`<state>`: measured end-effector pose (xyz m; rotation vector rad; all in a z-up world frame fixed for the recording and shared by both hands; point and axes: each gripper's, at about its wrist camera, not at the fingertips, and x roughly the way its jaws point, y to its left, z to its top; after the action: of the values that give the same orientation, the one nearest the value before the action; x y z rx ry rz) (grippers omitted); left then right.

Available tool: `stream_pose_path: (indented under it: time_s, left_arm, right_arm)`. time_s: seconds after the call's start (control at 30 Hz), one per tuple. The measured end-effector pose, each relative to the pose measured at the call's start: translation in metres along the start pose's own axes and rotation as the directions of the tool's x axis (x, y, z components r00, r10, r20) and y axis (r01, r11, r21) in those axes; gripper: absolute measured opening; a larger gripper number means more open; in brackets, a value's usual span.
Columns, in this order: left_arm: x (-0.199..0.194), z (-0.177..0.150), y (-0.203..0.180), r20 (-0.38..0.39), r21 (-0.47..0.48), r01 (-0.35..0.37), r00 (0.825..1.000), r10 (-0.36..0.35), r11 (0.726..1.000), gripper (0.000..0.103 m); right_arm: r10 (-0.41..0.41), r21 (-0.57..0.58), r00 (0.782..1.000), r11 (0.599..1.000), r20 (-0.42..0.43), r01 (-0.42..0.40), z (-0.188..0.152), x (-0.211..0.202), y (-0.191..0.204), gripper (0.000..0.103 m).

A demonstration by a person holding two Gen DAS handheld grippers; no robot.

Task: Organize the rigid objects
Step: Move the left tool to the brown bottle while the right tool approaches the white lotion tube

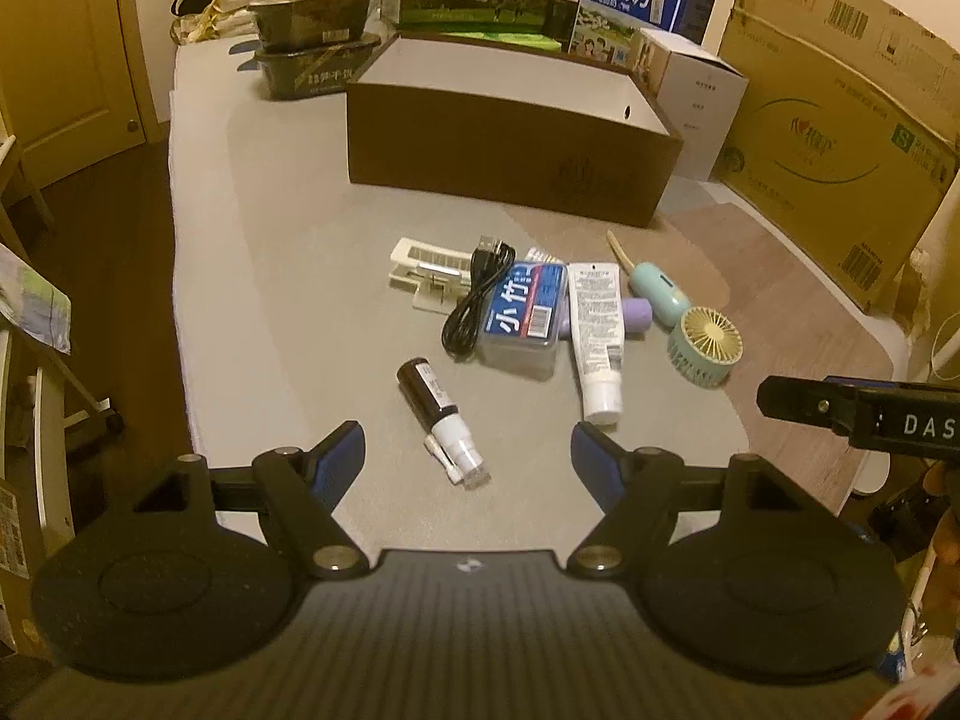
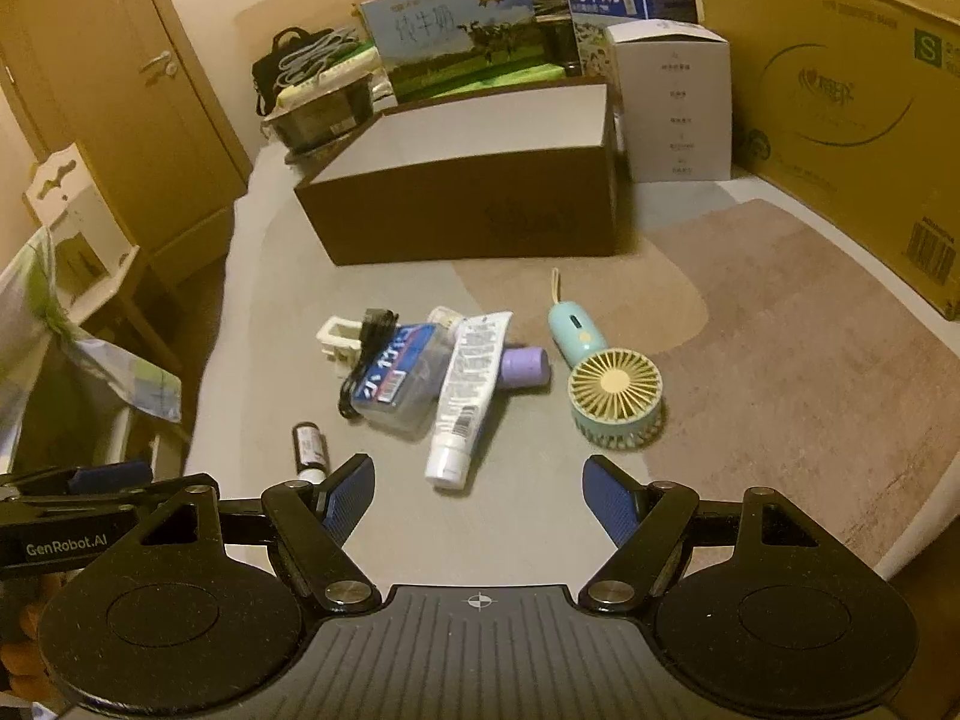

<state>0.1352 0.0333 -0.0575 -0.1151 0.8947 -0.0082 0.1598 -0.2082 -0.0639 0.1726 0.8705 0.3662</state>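
1. Left wrist view: left gripper hanging above the tabletop with fingers spread wide and nothing between them, tilted down toward a dark spray bottle lying on its side, white nozzle nearest the camera.
2. Right wrist view: right gripper likewise empty, fingers well apart, aimed at a white tube with its cap end closest.
3. Loose items heaped together mid-tabletop, probably tipped out as one pile: a clear box with a blue label, a coiled black cable draped against its left side, the tube resting along its right edge, a lilac cylinder poking out from under the tube.
4. Set a little apart to the right: a small mint handheld fan, head tipped forward, handle and loop pointing away.
5. Behind the heap: an open brown cardboard box with a white interior, the likely place for the sorted things; contents not visible from here.
6. Spray bottle lying apart from the pile, so probably the easiest first pick for the left side; tube overlapping its neighbours, so likely to drag them if lifted carelessly.
7. Judged stage: opening approach, nothing yet gripped or boxed.
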Motion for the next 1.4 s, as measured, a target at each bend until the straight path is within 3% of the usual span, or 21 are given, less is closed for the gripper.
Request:
stream_pose_path:
  time_s: [0.57, 1.4]
  left_arm:
    - [0.042, -0.006, 0.001, -0.068, 0.017, 0.002, 0.998, -0.001, 1.000, 0.070]
    - [0.111, 0.005, 0.015, -0.118, 0.010, -0.026, 0.993, 0.027, 1.000, 0.056]
  right_arm:
    - [0.011, 0.105, 0.998, 0.994, -0.058, -0.005, -0.011, 0.036, -0.017, 0.076]
    - [-0.014, 0.051, 0.994, 0.998, -0.111, 0.020, -0.002, 0.105, 0.002, 0.075]
